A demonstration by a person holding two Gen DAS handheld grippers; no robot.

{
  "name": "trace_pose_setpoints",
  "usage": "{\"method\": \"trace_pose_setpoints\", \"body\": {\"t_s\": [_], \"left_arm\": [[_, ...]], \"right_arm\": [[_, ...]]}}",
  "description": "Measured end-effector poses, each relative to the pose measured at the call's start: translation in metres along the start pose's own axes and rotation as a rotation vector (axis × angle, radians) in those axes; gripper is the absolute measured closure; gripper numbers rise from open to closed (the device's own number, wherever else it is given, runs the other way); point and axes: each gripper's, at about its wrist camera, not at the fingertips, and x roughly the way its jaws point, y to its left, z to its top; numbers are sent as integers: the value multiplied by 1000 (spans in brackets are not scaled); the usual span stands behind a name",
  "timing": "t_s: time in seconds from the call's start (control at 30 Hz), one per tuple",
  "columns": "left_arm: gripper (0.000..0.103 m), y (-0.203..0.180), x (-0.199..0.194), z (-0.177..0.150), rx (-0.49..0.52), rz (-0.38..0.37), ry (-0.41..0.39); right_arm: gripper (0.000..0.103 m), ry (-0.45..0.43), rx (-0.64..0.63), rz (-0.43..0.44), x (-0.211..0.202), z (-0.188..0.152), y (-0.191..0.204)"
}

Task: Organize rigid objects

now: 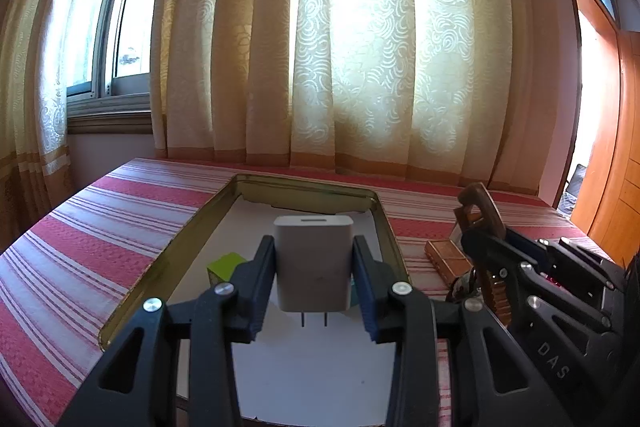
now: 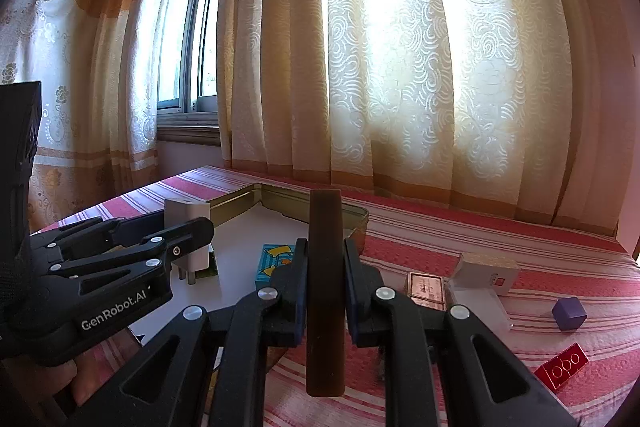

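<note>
Left wrist view: my left fingers clamp the charger above the tin, my right fingers pinch a brown bar beside it; crowded hands could collide, jarring either loose.

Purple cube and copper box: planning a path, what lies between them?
In the right wrist view, a white box lies between the copper box and purple cube.

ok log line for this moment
left tongs: shut on white plug charger over gold tin tray | right tongs: shut on dark wooden block
</note>
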Motion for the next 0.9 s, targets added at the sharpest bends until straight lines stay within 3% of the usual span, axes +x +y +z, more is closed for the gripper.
{"method": "trace_pose_setpoints", "body": {"t_s": [0.9], "left_arm": [[66, 25, 5, 1, 11, 26, 35]], "right_arm": [[86, 26, -46, 41, 16, 5, 28]]}}
